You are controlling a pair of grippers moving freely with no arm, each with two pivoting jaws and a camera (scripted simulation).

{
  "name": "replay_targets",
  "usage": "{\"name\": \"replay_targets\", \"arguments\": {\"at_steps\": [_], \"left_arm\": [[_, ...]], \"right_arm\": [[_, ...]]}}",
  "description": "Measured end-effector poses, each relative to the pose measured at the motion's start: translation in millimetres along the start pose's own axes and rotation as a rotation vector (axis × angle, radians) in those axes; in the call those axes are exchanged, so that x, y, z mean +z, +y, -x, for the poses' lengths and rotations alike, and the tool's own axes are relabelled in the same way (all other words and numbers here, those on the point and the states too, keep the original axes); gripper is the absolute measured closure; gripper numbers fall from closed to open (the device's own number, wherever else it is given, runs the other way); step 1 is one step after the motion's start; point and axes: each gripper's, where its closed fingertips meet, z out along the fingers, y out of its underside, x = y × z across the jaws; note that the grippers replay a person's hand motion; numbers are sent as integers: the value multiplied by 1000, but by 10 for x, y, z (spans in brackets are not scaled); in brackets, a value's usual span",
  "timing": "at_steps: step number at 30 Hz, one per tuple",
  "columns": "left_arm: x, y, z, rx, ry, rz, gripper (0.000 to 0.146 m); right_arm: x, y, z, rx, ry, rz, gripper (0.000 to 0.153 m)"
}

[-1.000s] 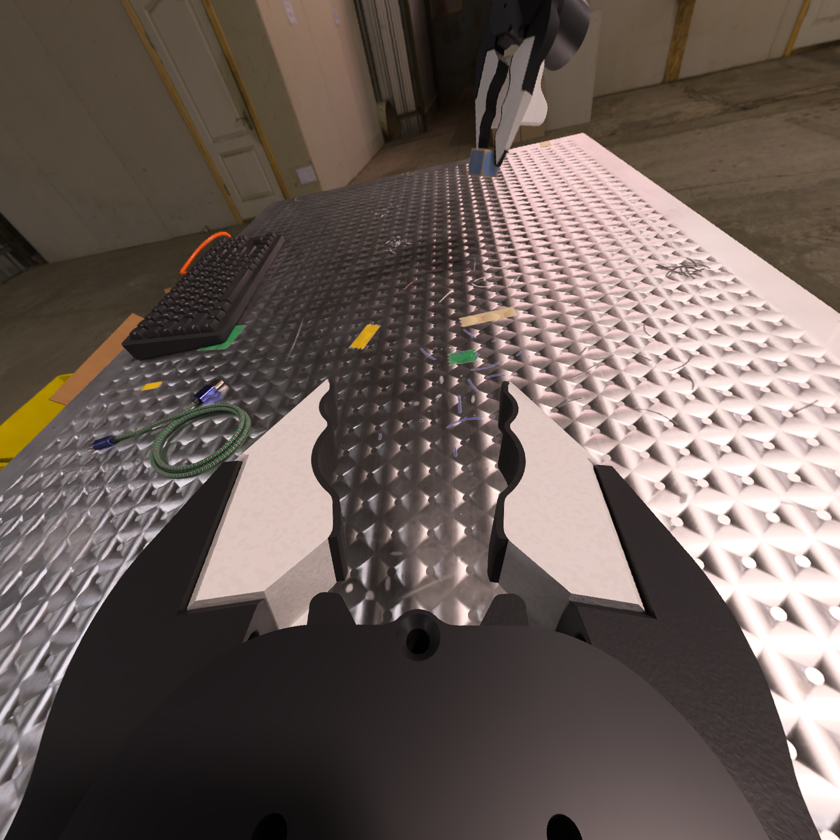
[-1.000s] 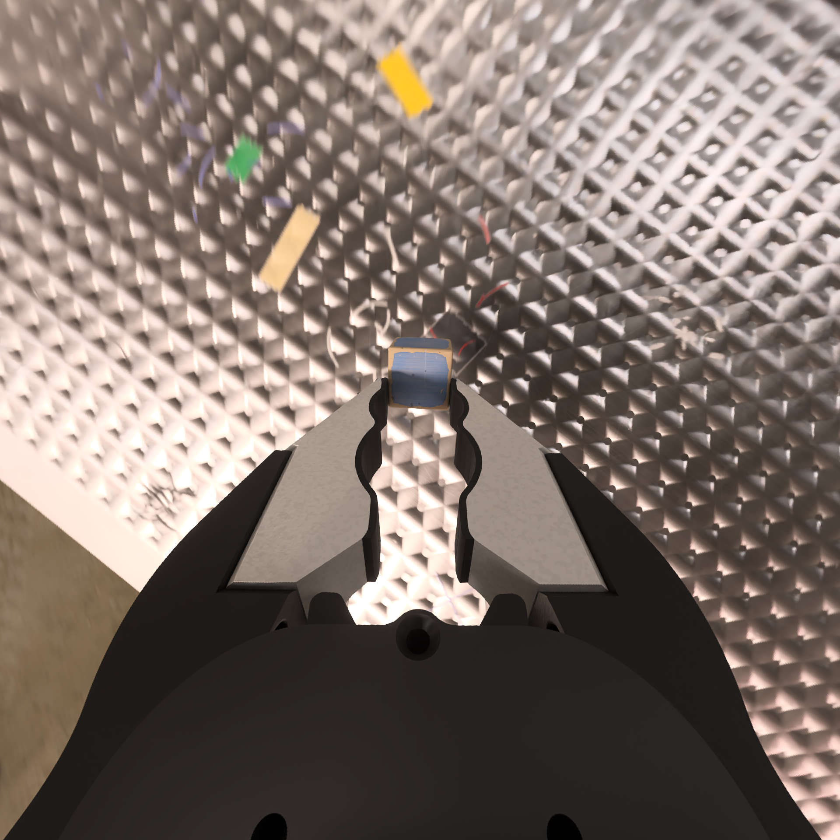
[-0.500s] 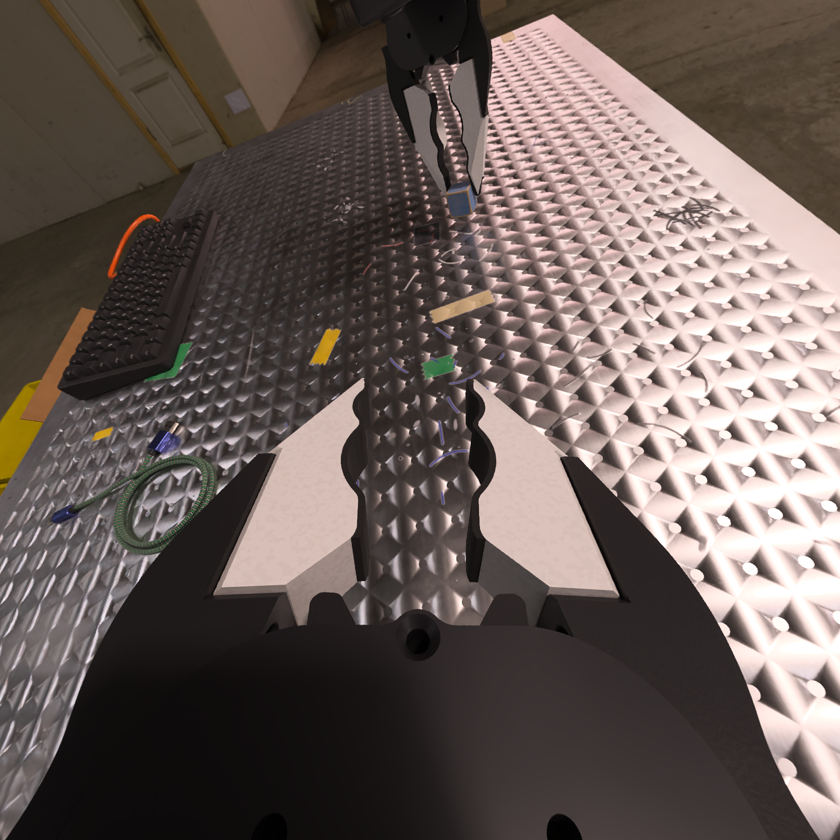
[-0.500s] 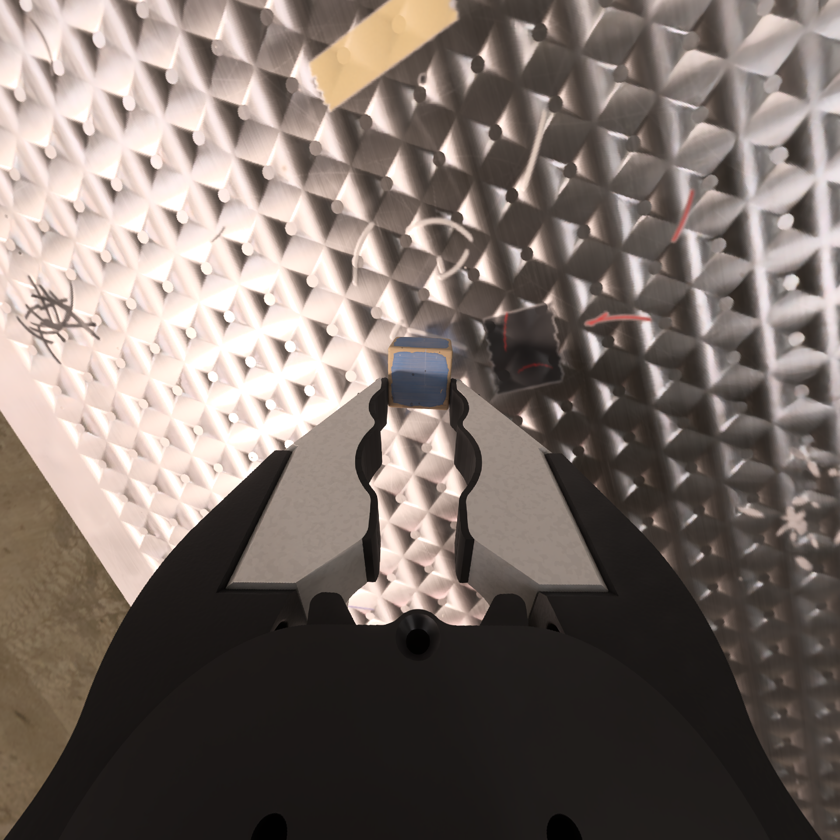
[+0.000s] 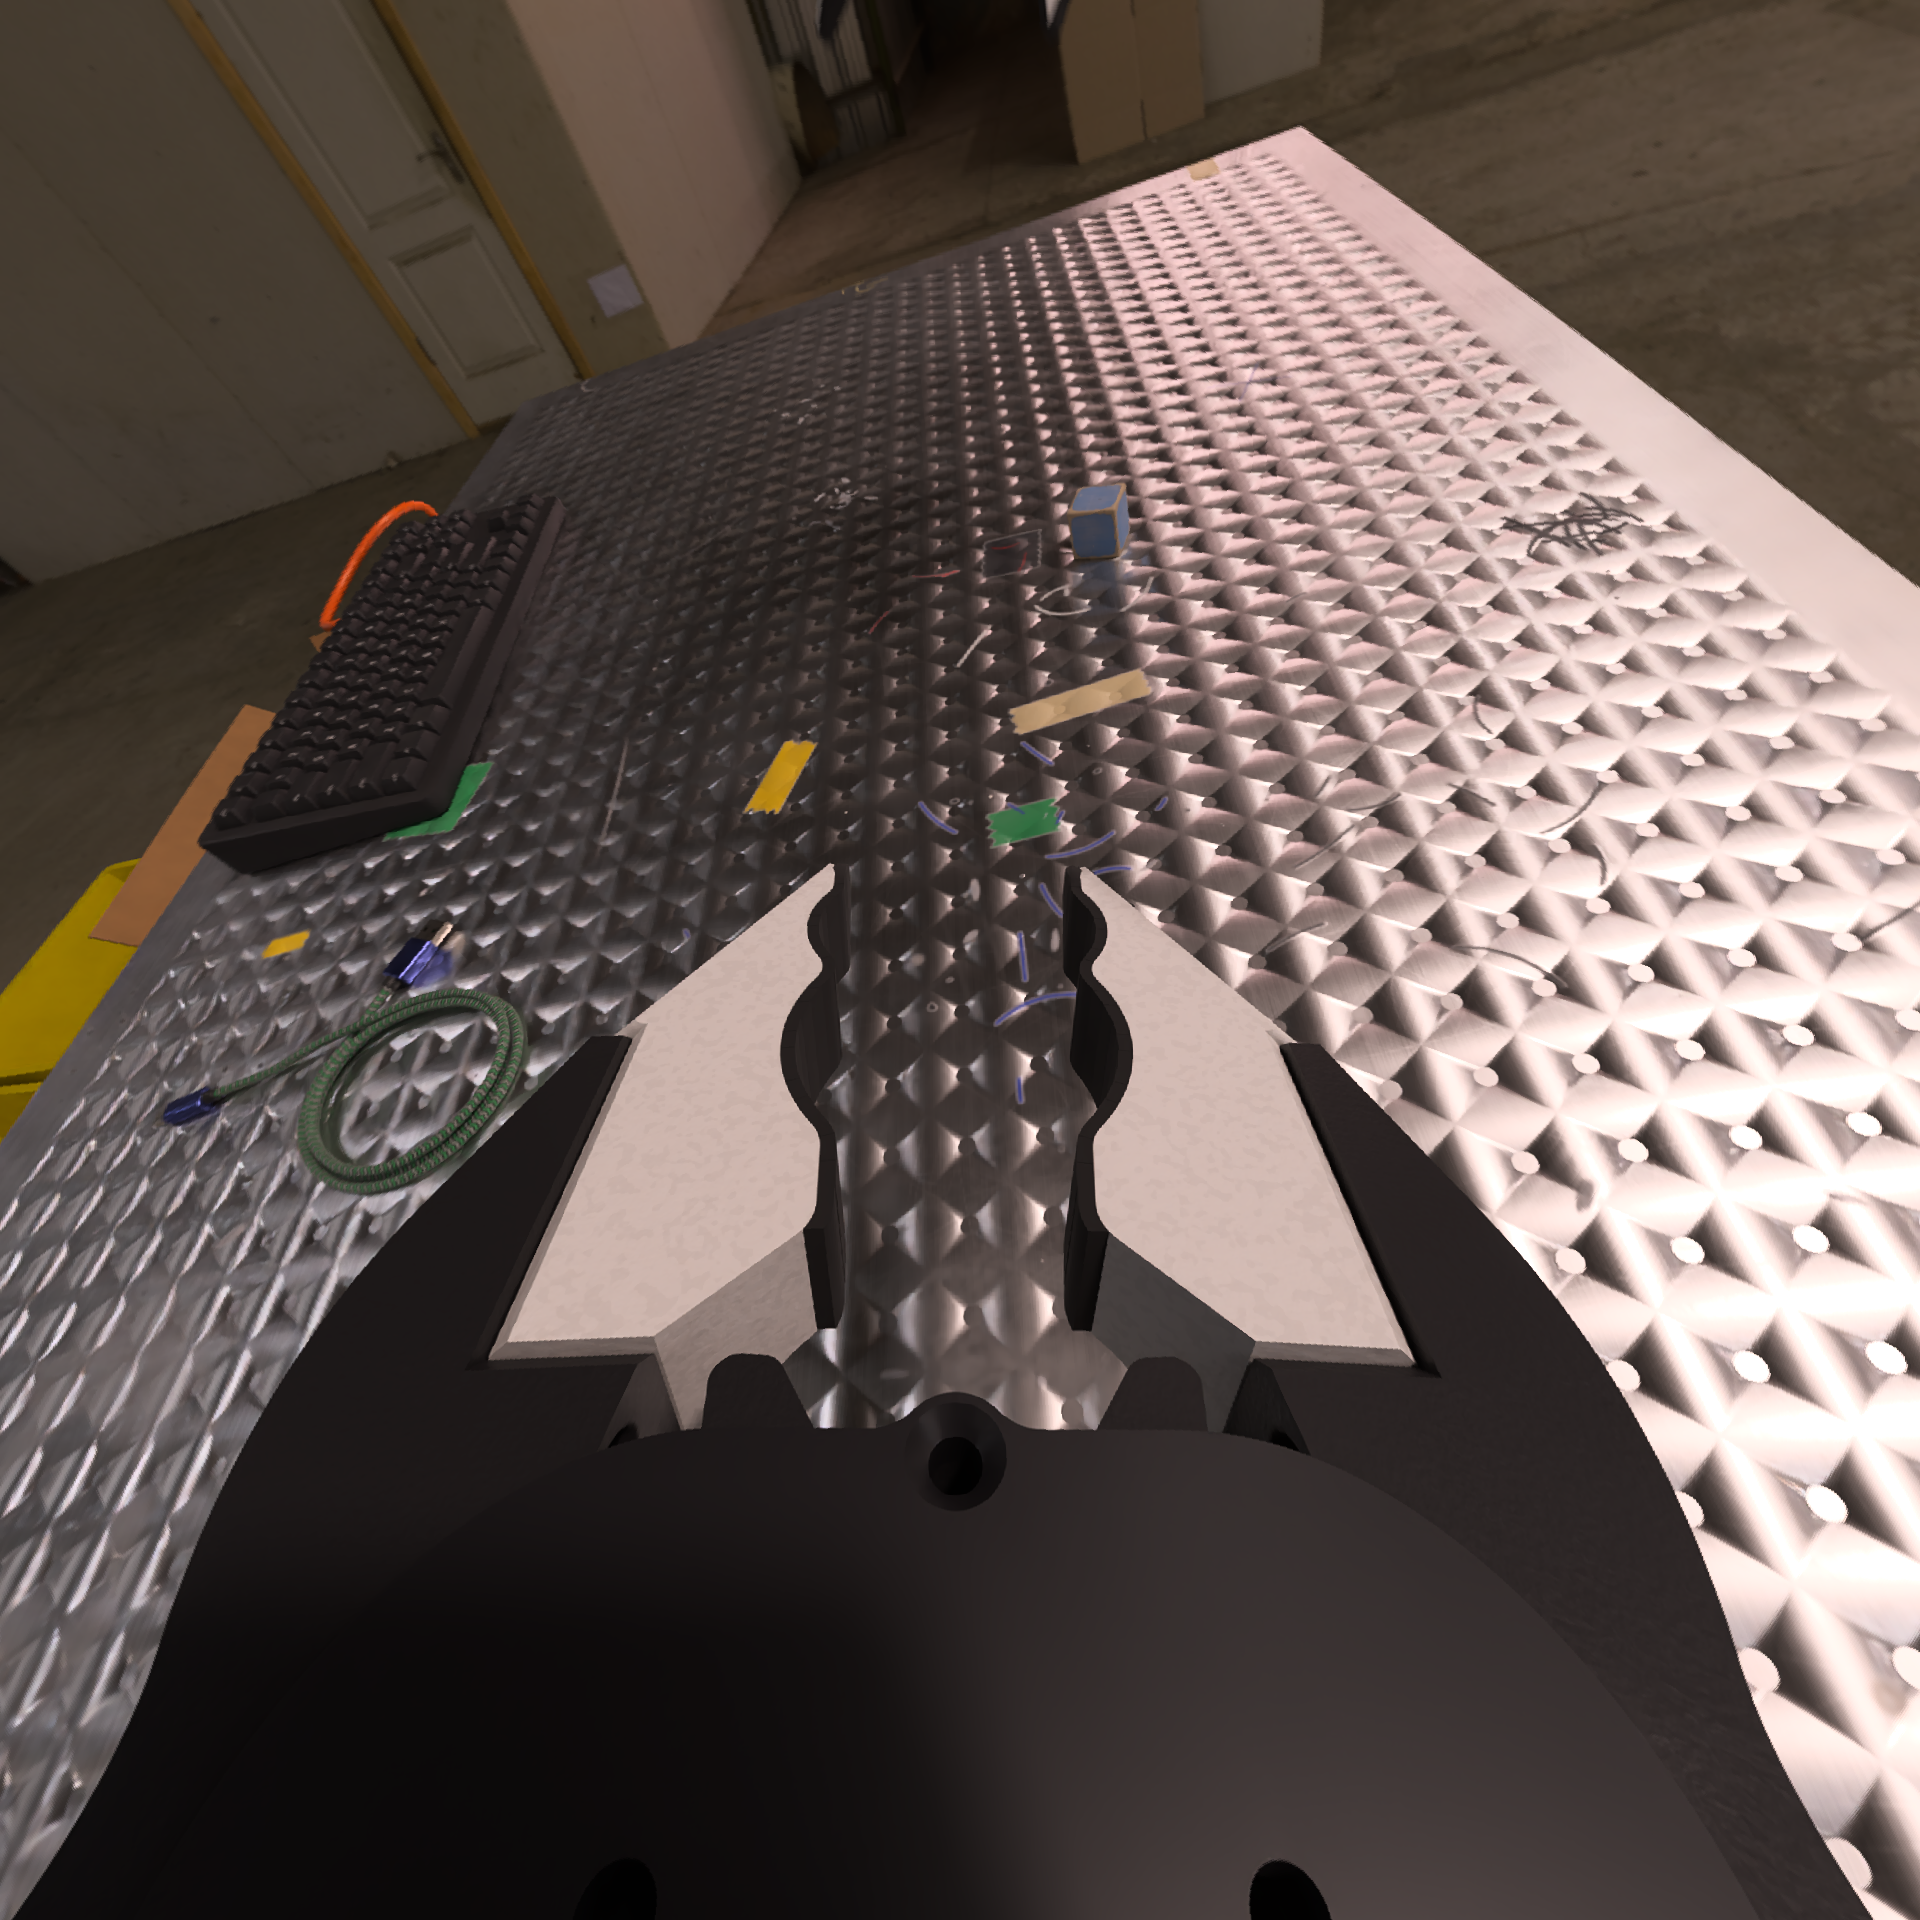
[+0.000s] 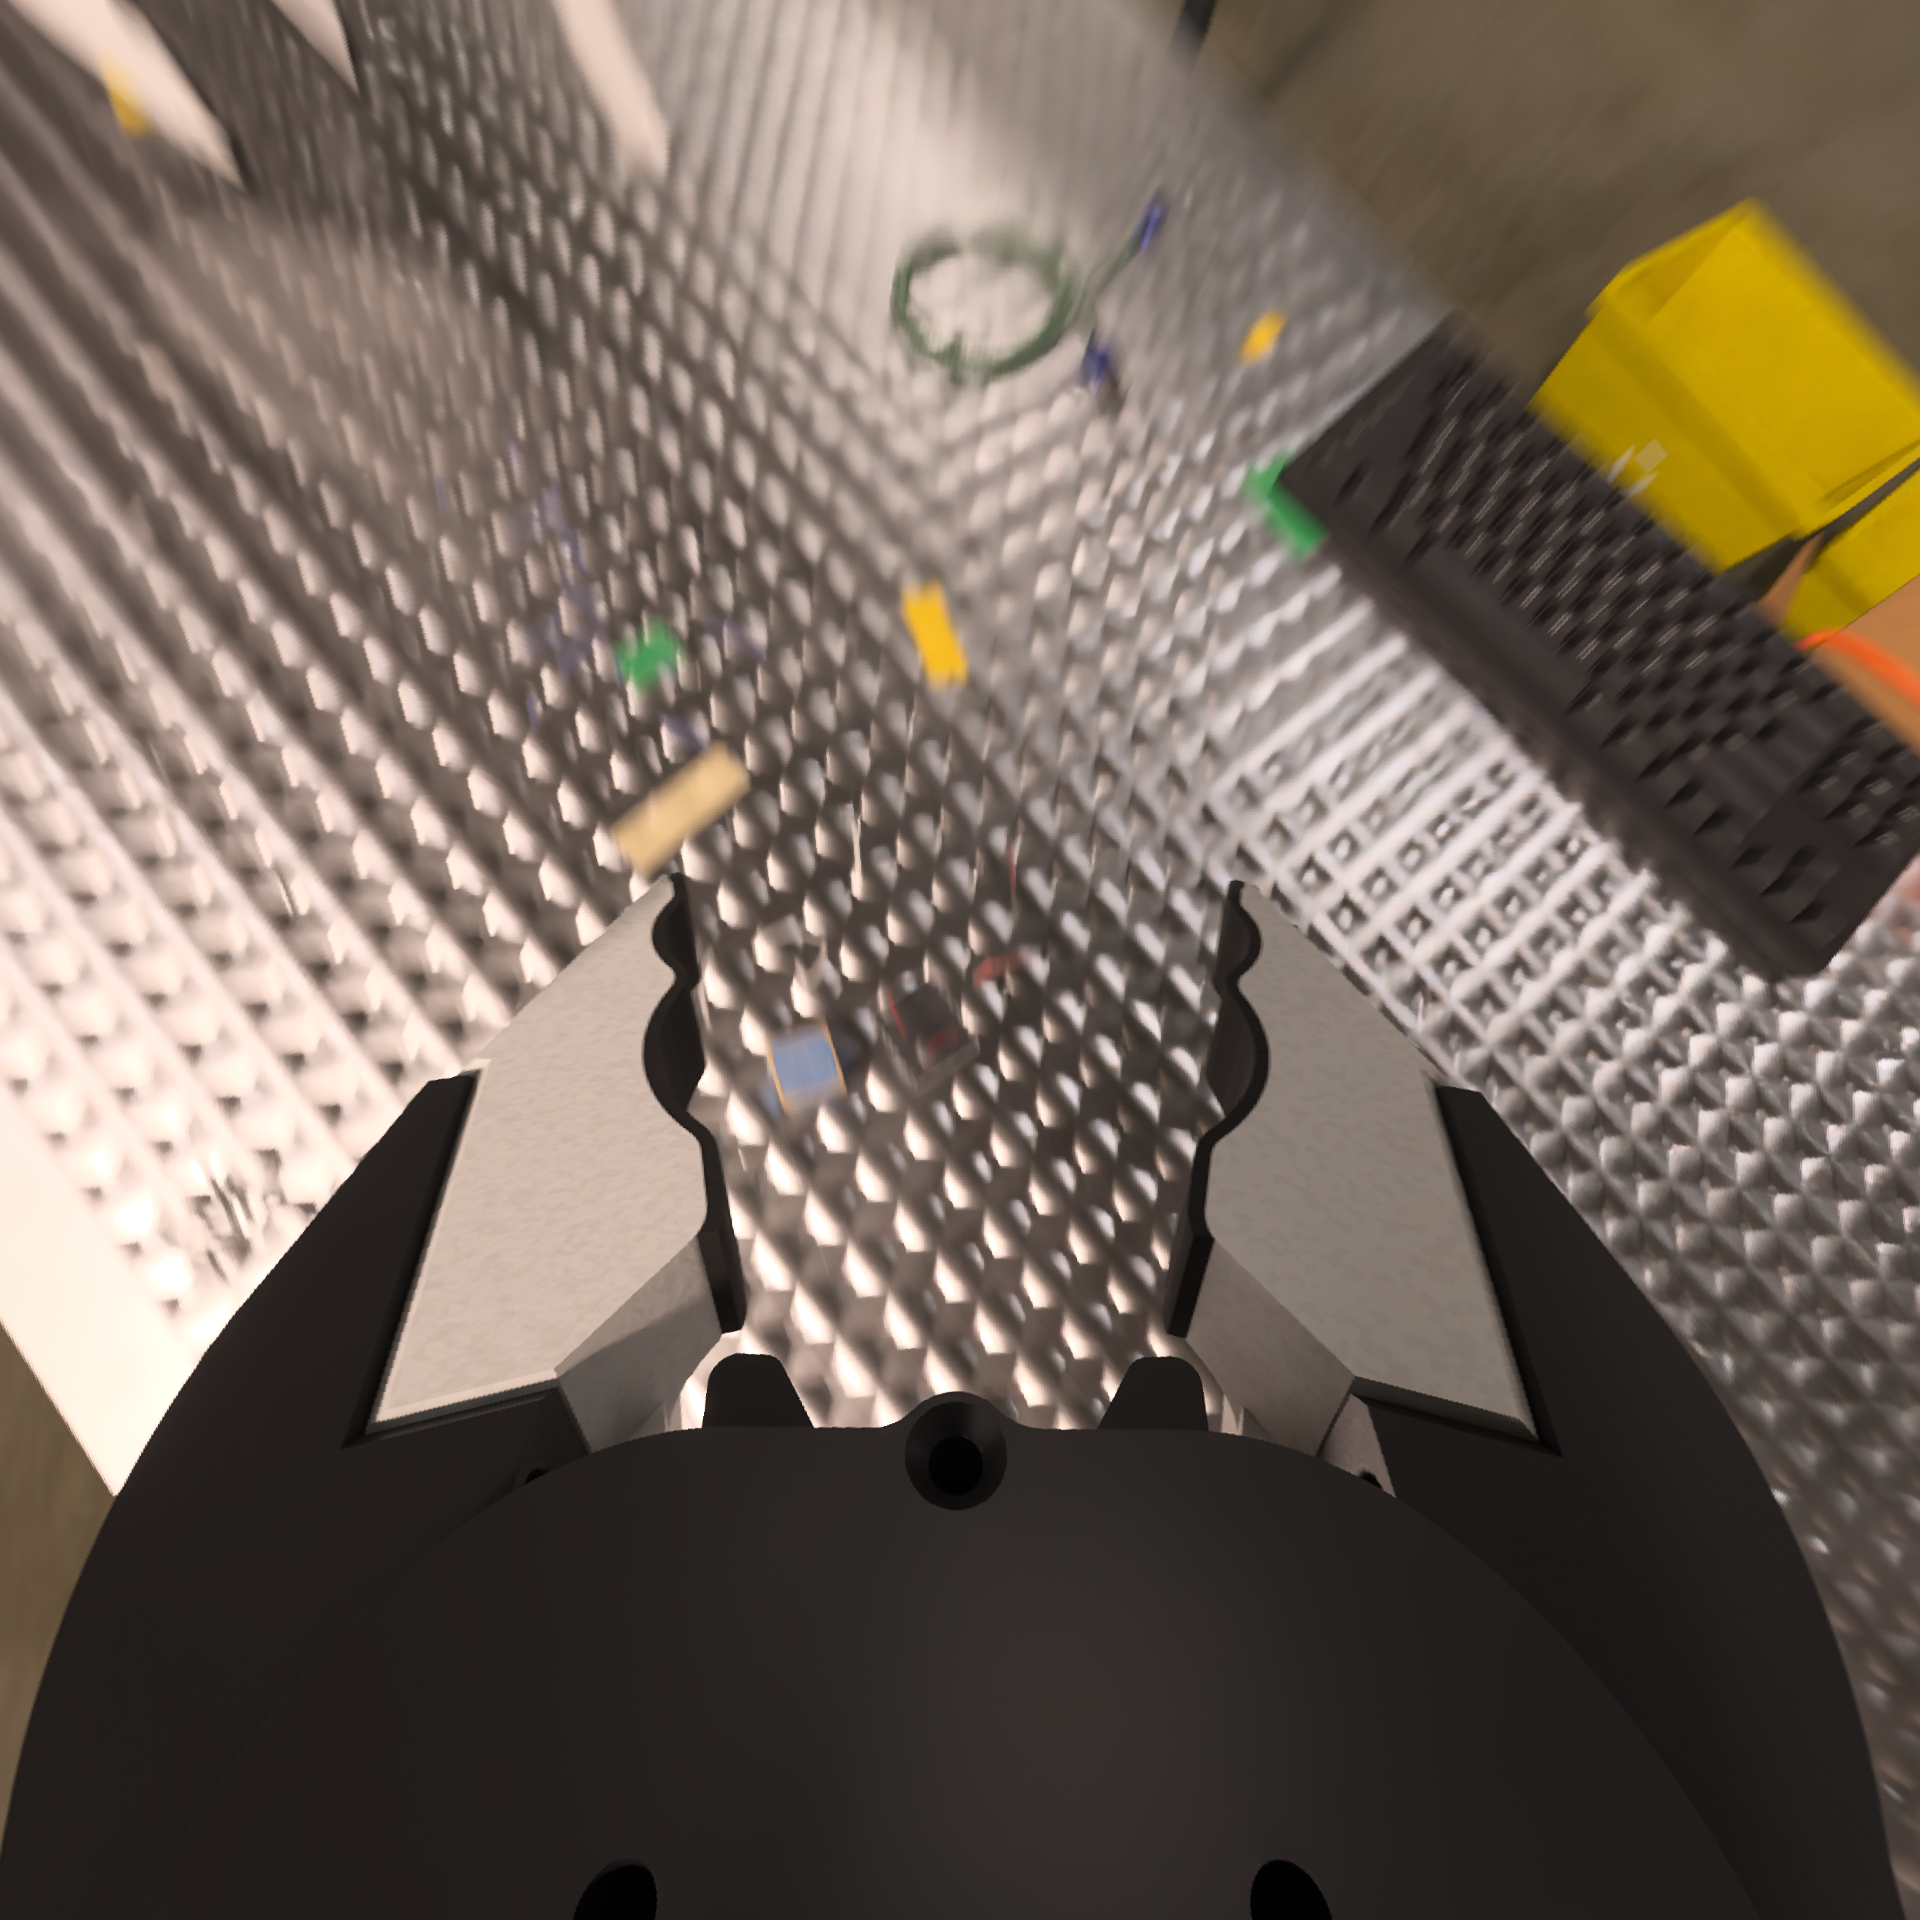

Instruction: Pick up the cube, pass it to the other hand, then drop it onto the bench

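Observation:
The small blue cube (image 5: 1097,520) with tan edges lies on the patterned metal bench (image 5: 1455,727), far ahead of my left gripper (image 5: 956,883). My left gripper is open and empty, low over the bench. In the blurred right wrist view the cube (image 6: 805,1062) lies on the bench (image 6: 312,831) below, seen between the fingers of my right gripper (image 6: 951,894). My right gripper is wide open, empty and well above the cube. The right gripper is out of the left wrist view.
A black keyboard (image 5: 384,696) with an orange cable lies at the bench's left edge, also in the right wrist view (image 6: 1621,665). A coiled green cable (image 5: 405,1091), tape scraps (image 5: 1081,698) and a small dark square (image 5: 1011,553) lie about. A yellow box (image 6: 1766,395) stands beside the bench.
My right gripper opened and let go of the cube, which now lies on the bench. The right gripper rose and swung away, leaving the left wrist view. The left gripper shifted slightly.

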Motion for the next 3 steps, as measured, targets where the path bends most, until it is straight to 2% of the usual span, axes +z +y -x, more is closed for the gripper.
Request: {"name": "replay_targets", "arguments": {"at_steps": [3], "left_arm": [[-114, 35, 13, -22, -25, -22, 105]], "right_arm": [[-172, -525, 104, 120, 38, -284, 40]]}}
